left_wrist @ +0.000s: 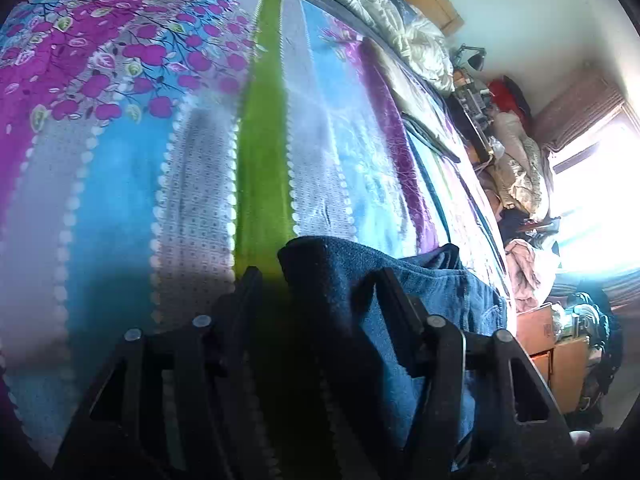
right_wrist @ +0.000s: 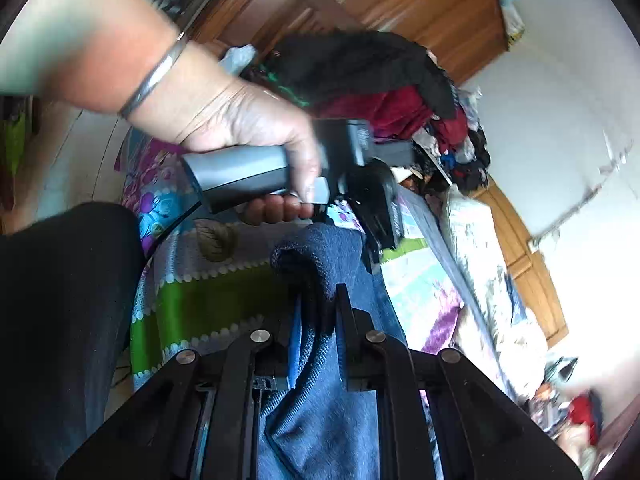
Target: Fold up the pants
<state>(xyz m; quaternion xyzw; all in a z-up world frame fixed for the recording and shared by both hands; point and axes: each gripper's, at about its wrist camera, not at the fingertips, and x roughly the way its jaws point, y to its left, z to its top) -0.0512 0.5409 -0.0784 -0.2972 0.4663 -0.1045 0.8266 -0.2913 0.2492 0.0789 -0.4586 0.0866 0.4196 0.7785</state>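
Note:
The dark blue pants (left_wrist: 344,280) lie on the striped floral bedspread (left_wrist: 120,184), with a rounded folded edge (right_wrist: 304,252) facing away from me. My left gripper (left_wrist: 320,276) is open. The fabric sits between its fingers and runs on under the right one, and a strip of green shows beside the left finger (left_wrist: 250,284). My right gripper (right_wrist: 320,296) is shut on the pants (right_wrist: 328,420) just behind the fold. A hand (right_wrist: 248,128) with a metal bangle holds the left gripper's handle (right_wrist: 240,176) beyond the fold.
A heap of dark and red clothes (right_wrist: 392,92) is piled past the bed, near wooden furniture (right_wrist: 432,4). A crumpled pale quilt (left_wrist: 416,36) runs along the bed's far side. The person's black-clad leg (right_wrist: 60,320) is at the left. A bright window (left_wrist: 600,192) glares.

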